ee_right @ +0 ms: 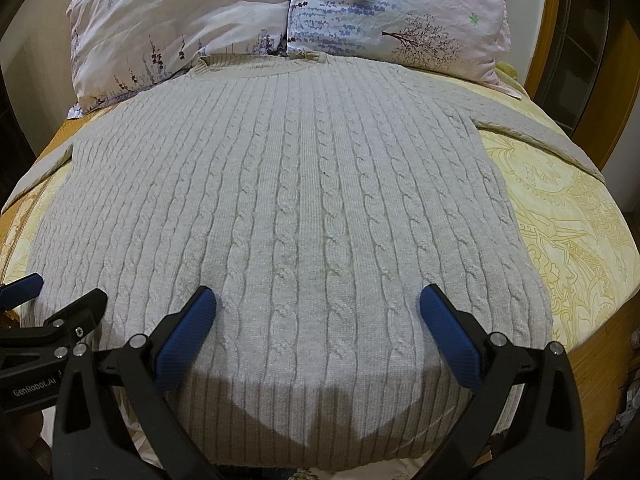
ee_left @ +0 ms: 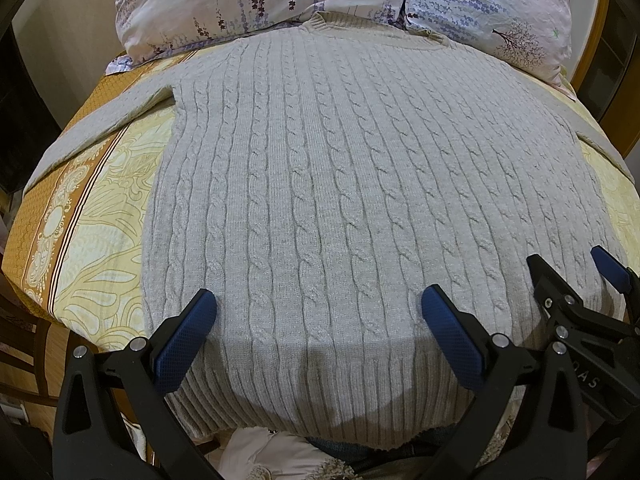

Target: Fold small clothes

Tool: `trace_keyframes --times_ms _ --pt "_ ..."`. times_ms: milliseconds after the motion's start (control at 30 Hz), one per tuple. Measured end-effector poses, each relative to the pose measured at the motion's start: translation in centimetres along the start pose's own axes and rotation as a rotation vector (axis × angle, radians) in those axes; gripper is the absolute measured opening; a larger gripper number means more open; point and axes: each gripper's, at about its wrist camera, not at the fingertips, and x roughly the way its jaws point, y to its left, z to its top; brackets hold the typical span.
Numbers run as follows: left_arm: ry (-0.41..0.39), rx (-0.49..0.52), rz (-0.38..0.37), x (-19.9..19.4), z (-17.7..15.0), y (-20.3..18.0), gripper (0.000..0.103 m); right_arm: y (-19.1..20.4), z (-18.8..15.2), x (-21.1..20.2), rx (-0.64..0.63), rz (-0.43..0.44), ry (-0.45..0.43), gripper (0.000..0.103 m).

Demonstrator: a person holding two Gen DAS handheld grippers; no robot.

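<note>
A light grey cable-knit sweater (ee_left: 320,184) lies flat on the bed, collar far, ribbed hem near; it also shows in the right wrist view (ee_right: 288,208). One sleeve (ee_left: 100,124) runs off to the left, the other sleeve (ee_right: 540,136) to the right. My left gripper (ee_left: 320,312) is open and empty above the hem. My right gripper (ee_right: 318,312) is open and empty above the hem too, and it shows at the right of the left wrist view (ee_left: 572,272). The left gripper shows at the left edge of the right wrist view (ee_right: 60,292).
Two floral pillows (ee_left: 260,0) (ee_right: 400,12) lie beyond the collar. The bedspread (ee_left: 92,240) is yellow and orange patterned and shows on both sides (ee_right: 568,220). A wooden bed frame (ee_right: 548,40) stands at the right. The bed's near edge is under the hem.
</note>
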Motion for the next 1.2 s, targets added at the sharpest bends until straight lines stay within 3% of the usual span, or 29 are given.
trace_keyframes --times_ms 733,1000,1133,1200 --pt "0.053 0.02 -0.02 1.0 1.9 0.2 0.102 -0.3 0.1 0.5 -0.08 0.049 0.034 0.101" --pt "-0.015 -0.008 -0.042 1.9 4.9 1.0 0.102 -1.3 1.1 0.9 -0.115 0.115 0.007 0.101" --pt "-0.102 -0.015 -0.1 1.6 6.5 1.4 0.102 -5.1 3.7 0.9 -0.003 0.109 -0.044 0.101" --pt "-0.144 -0.009 -0.122 1.5 7.4 1.5 0.102 -8.8 5.8 1.2 0.105 0.099 -0.068 0.101"
